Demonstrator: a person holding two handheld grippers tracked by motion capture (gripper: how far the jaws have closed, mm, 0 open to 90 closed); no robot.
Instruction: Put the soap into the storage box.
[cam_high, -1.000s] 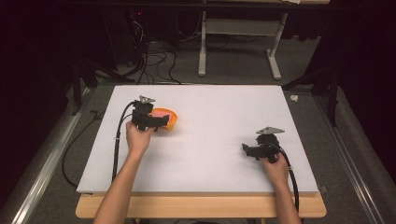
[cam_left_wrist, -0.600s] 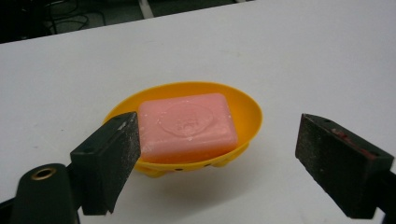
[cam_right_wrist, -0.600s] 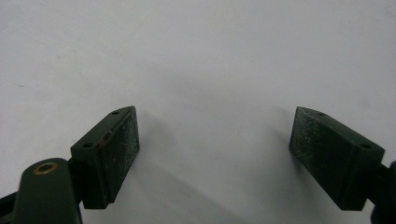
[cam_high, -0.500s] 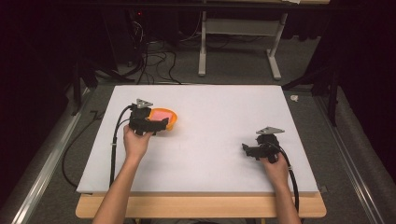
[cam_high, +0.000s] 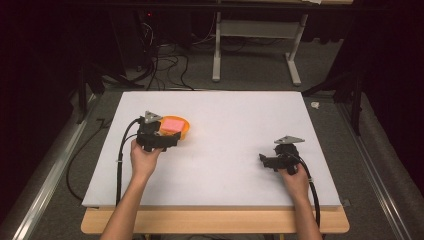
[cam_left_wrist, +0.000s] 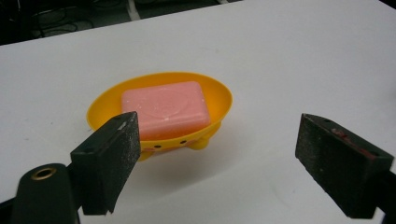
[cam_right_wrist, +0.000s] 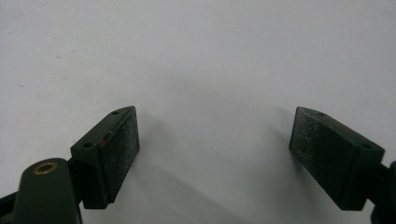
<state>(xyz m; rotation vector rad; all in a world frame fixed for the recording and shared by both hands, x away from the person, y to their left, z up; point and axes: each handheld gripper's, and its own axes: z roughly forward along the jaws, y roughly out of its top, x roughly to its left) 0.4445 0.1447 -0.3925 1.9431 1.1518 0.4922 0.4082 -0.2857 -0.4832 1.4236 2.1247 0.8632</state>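
Table (cam_high: 225, 185): white top, bare apart from one dish and the two grippers.

L gripper (cam_left_wrist: 215, 154): at the table's left side, just short of the dish, held in the person's left hand. Jaws wide, nothing between them. In the left gripper view the left jaw sits in front of the dish's near-left rim, while the right jaw stands well off to the dish's right, so the span isn't centred on it.

R gripper (cam_right_wrist: 215, 144): low over bare table at the right side, well apart from the dish. Jaws wide, empty, w/ only white surface under them.

Dish (cam_left_wrist: 159, 114): orange oval soap dish on short feet, upright on the table, near the far-left part of the board.

Soap (cam_left_wrist: 164, 108): pink bar lying flat in the dish, roughly filling its floor, top a bit above the rim.

Risks, as I judge them:
- Approach is off-centre. Closing from here would prob. catch just the rim w/ one pad, and the light dish would slide or spin rather than be gripped.
- Pushing fwd low could knock a foot and tip the dish, spilling the bar.
- If the soap is the target, it looks smooth and rounded at the edges, so pads may slip and it could pop out, esp. if gripped high.
- Dish isn't braced; the R gripper is too far off to steady it.
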